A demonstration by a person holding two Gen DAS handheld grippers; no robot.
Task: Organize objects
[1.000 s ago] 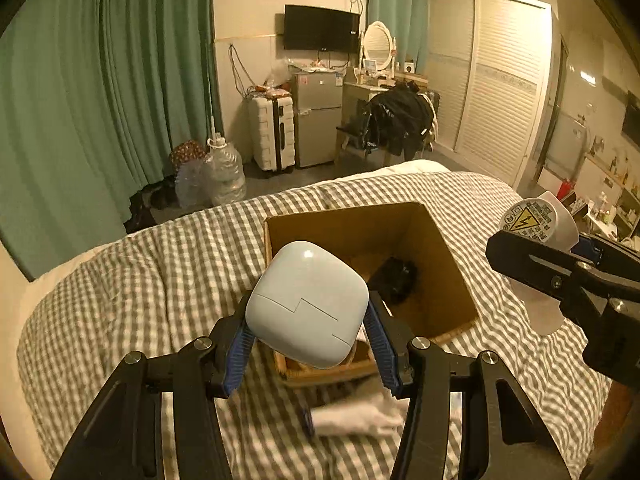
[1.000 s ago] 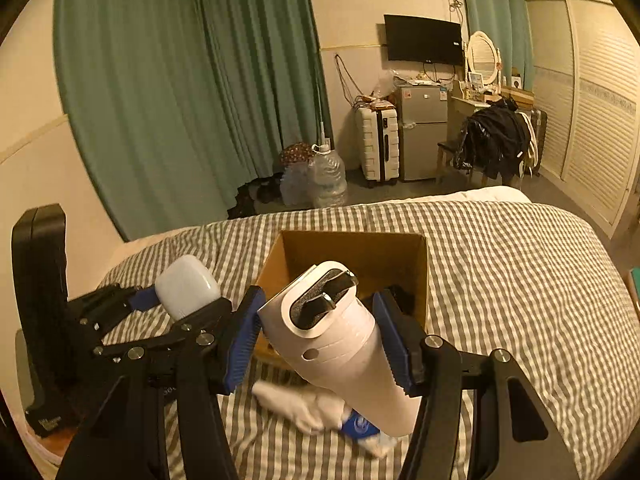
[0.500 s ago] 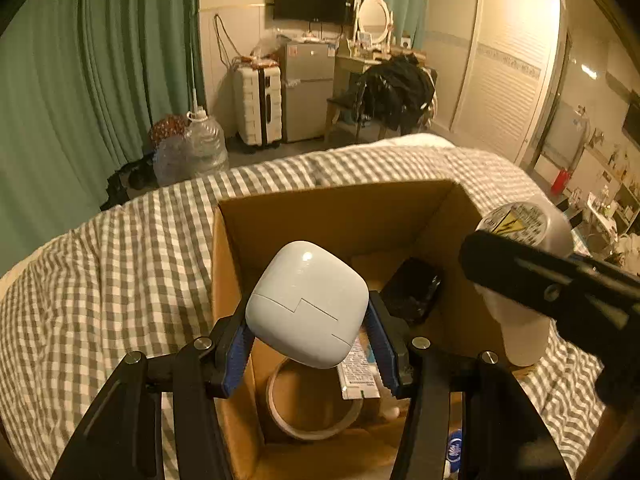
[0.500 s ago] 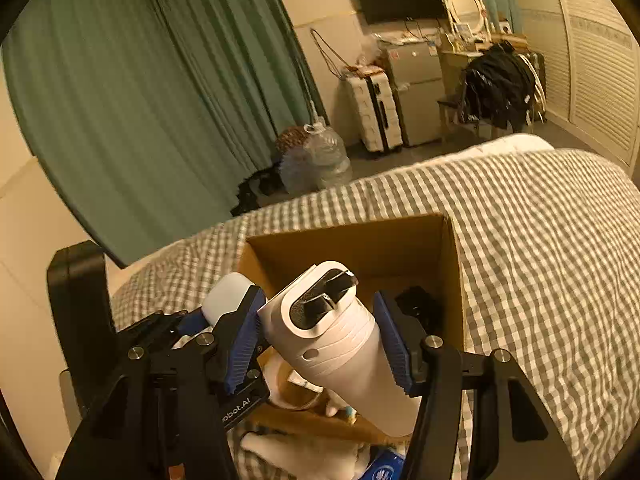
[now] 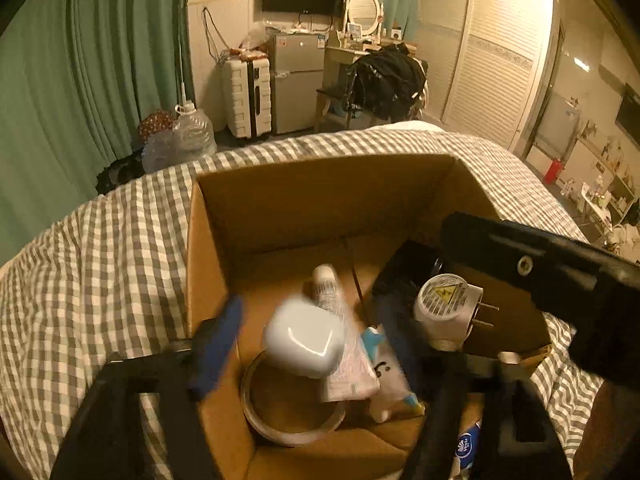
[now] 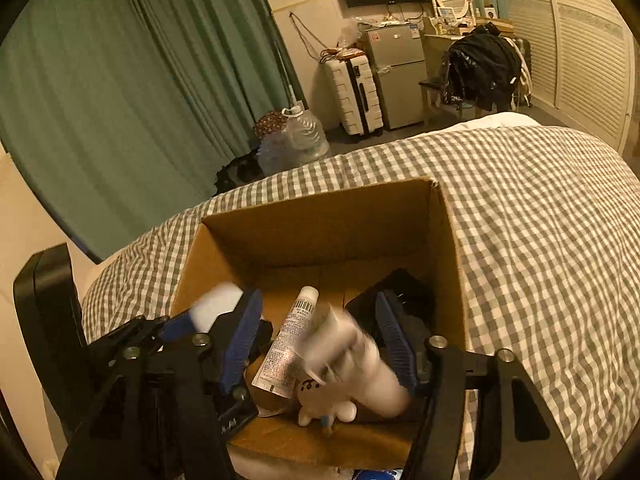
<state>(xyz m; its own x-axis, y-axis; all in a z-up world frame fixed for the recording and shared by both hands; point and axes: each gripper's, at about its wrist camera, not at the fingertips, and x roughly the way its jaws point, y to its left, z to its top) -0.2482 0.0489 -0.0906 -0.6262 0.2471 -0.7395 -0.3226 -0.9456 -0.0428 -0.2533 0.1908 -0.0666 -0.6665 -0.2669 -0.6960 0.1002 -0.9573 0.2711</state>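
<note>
An open cardboard box (image 5: pixel 320 196) stands on the checked bed. My left gripper (image 5: pixel 308 344) is open over it, and the pale blue rounded case (image 5: pixel 304 342) drops, blurred, between its spread fingers. My right gripper (image 6: pixel 320 344) is open too, and the white plug-in device (image 6: pixel 352 356) falls, blurred, between its blue pads; it also shows in the left wrist view (image 5: pixel 444 312). The box (image 6: pixel 320 220) holds a white tube (image 6: pixel 292 340), a tape roll (image 5: pixel 292 412), a black item (image 5: pixel 404 268) and a small white toy (image 6: pixel 324 400).
The grey checked bedspread (image 6: pixel 540 220) surrounds the box. A blue-and-white packet (image 5: pixel 464 444) lies on the bed at the box's near corner. Green curtains (image 5: pixel 80 60), a water jug (image 5: pixel 192 132), a suitcase (image 5: pixel 248 96), a fridge (image 5: pixel 296 84) and a chair with black clothes (image 5: pixel 384 76) stand beyond the bed.
Both grippers have moved forward over the box and opened. The blue case and the white plug-in device have left the fingers and are dropping into the box.
</note>
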